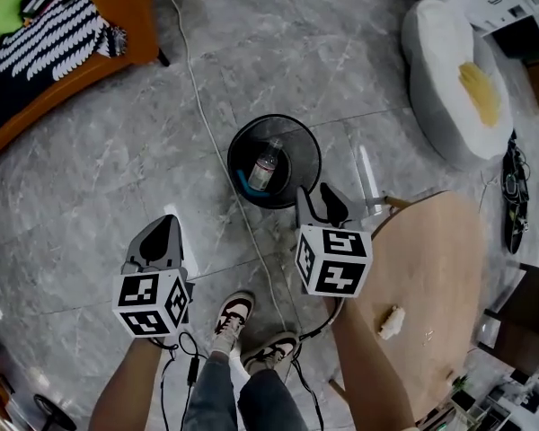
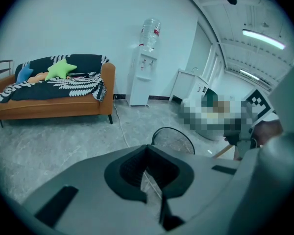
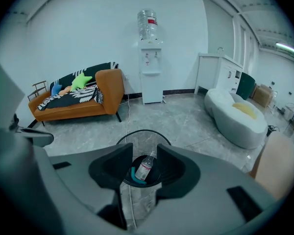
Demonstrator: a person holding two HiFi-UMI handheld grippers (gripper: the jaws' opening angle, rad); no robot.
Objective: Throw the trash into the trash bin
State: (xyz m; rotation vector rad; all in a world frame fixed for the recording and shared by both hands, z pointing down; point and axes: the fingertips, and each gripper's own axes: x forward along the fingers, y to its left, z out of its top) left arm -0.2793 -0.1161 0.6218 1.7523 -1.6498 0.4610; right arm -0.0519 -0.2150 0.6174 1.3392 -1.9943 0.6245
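A black mesh trash bin (image 1: 298,142) stands on the grey floor, with a clear plastic bottle (image 1: 264,166) and a teal item lying inside. My right gripper (image 1: 322,203) hangs just in front of the bin, above its near rim, open and with nothing between its fingers. In the right gripper view the bottle (image 3: 144,169) shows through the gap of the right gripper (image 3: 139,168), down in the bin (image 3: 142,132). My left gripper (image 1: 164,233) hovers over bare floor to the bin's left, shut and empty. In its own view the left gripper (image 2: 149,173) has the bin (image 2: 174,138) ahead of it. A crumpled white wad (image 1: 392,321) lies on the round wooden table (image 1: 440,250).
A white cable (image 1: 205,119) runs across the floor past the bin's left side to the person's shoes (image 1: 234,315). An orange sofa (image 1: 117,25) is at the far left, a white beanbag (image 1: 449,88) at the far right, and a water dispenser (image 3: 150,72) by the wall.
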